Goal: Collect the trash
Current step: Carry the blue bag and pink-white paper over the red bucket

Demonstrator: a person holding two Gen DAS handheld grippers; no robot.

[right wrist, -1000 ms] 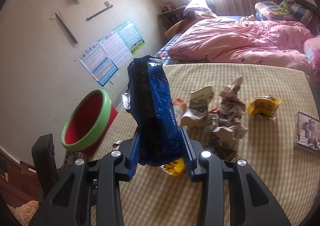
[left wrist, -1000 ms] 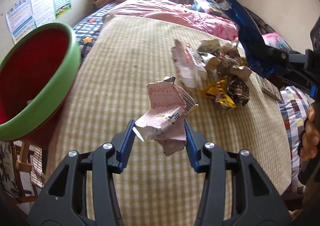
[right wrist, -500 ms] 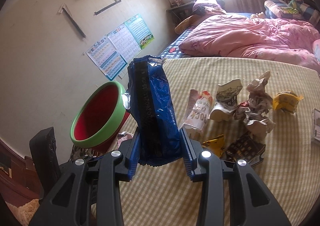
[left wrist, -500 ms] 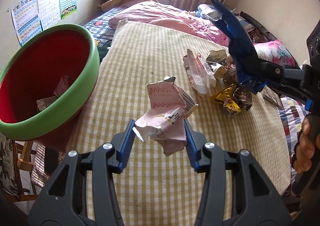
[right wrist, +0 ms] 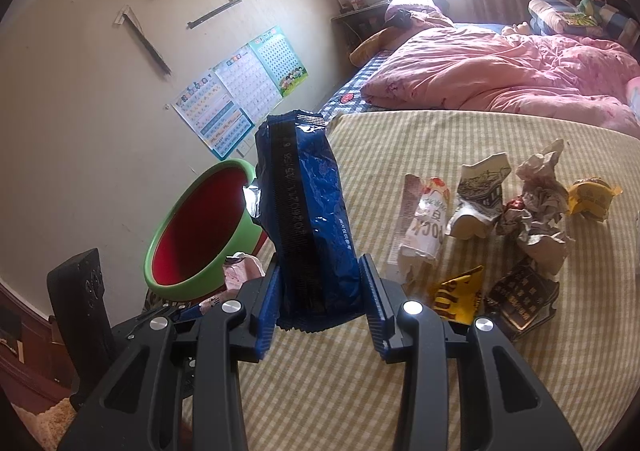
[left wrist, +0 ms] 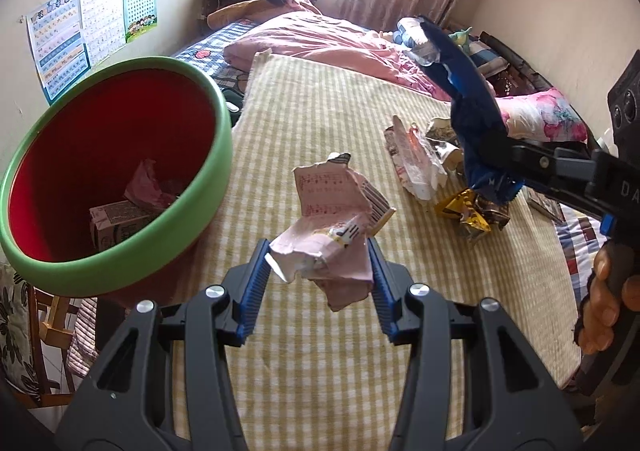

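My left gripper [left wrist: 316, 283] is shut on a crumpled pink paper wrapper [left wrist: 332, 227], held above the bed beside the red bin with a green rim [left wrist: 120, 259], which is to its left and holds a carton and some pink paper. My right gripper [right wrist: 320, 299] is shut on a blue snack bag [right wrist: 308, 219] that stands upright; the bin [right wrist: 192, 275] lies beyond it to the left. The blue bag also shows in the left wrist view [left wrist: 472, 119]. A pile of loose wrappers [right wrist: 500, 227] lies on the yellow checked bedspread [right wrist: 400, 371].
A pink quilt [right wrist: 500, 71] covers the far part of the bed. Posters [right wrist: 240, 91] hang on the left wall. A wooden chair frame [left wrist: 44, 335] stands under the bin. A small photo card [left wrist: 544, 203] lies near the bed's right edge.
Both grippers have moved left toward the bin, each still holding its piece of trash. The bin looms larger and its inside now shows in the left wrist view.
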